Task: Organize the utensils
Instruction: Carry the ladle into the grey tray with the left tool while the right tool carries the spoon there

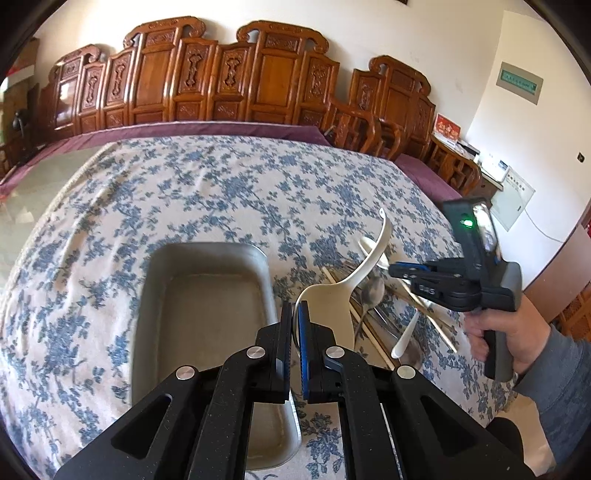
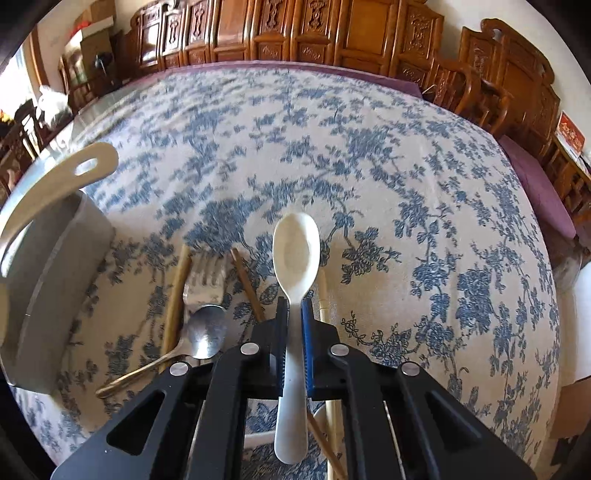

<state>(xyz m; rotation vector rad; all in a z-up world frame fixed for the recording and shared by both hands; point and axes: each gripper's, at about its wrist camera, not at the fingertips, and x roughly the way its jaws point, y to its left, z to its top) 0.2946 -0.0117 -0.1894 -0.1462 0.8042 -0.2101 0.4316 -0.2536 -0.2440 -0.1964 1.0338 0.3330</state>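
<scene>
Your left gripper [image 1: 294,317] is clamped on the blade edge of a cream rice paddle [image 1: 334,306]: flat and pale, with a curved handle ending in an oval hanging hole, lifted just beside the right rim of the metal tray [image 1: 207,254]. Your right gripper [image 2: 293,321] is pinched on the neck of a white plastic spoon [image 2: 295,251]; its oval bowl points away from you and its handle runs back between the pads.

Under that spoon the other utensils lie in a loose heap on the counter: a metal fork [image 2: 205,277], a steel spoon [image 2: 205,332] with a brassy handle, and several wooden chopsticks [image 2: 247,282] crossing one another. From the left wrist view the same pile sits right of the tray, beneath your right hand [image 1: 513,332] in its grey sleeve [image 1: 561,387].

The tray is a shallow, dull grey rectangle with rounded corners, and nothing shows inside it.

The counter wears a cream tablecloth [image 1: 221,184] printed with blue flower sprays, slightly creased, over a purple underlayer [image 1: 424,173] showing at the far edges. Behind it stand carved reddish wooden chairs [image 1: 229,77] against a white wall [image 1: 424,33].
</scene>
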